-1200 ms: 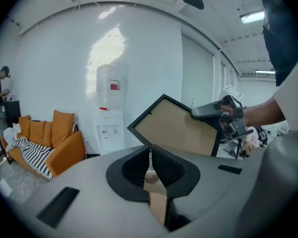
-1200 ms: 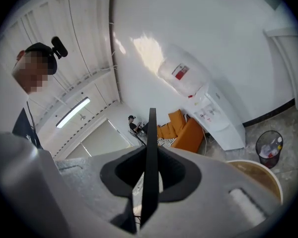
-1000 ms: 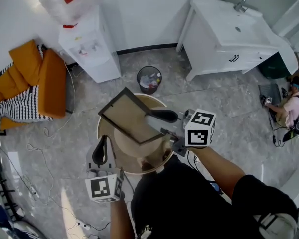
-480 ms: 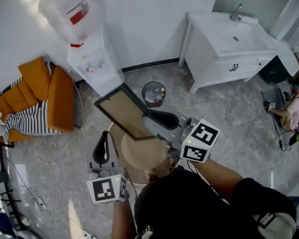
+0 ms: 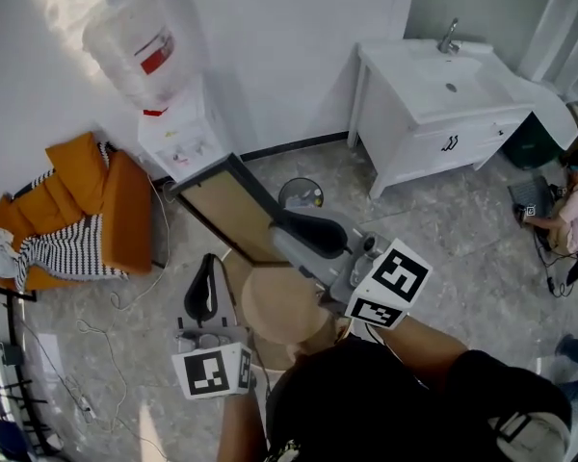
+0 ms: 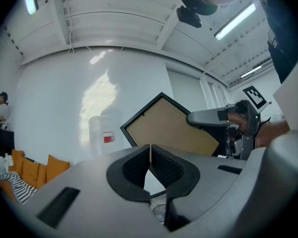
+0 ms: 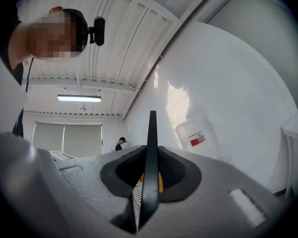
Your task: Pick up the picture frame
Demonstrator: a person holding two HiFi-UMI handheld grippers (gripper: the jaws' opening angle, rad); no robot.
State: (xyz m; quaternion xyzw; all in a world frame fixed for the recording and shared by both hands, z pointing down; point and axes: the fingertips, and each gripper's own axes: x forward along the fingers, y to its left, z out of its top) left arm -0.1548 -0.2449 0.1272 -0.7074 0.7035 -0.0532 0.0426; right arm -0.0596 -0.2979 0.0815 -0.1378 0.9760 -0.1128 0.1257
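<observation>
The right gripper (image 5: pixel 287 231) is clamped on the picture frame (image 5: pixel 233 208). In the right gripper view the frame's dark edge (image 7: pixel 152 133) stands edge-on between the pads of the right gripper (image 7: pixel 151 175), which press on it from both sides. From those jaws the frame reaches forward and to the left, tilted, with its brown backing facing up and its black border all round. The left gripper (image 5: pixel 208 269) sits lower and to the left of the right one, apart from the frame. Its own view shows the jaws of the left gripper (image 6: pixel 150 156) closed together with nothing between them. Ahead of it and up to the right hangs the frame (image 6: pixel 171 130). A round tan table (image 5: pixel 281 308) lies beneath both grippers, and a water dispenser (image 5: pixel 178 141) stands beyond the frame.
</observation>
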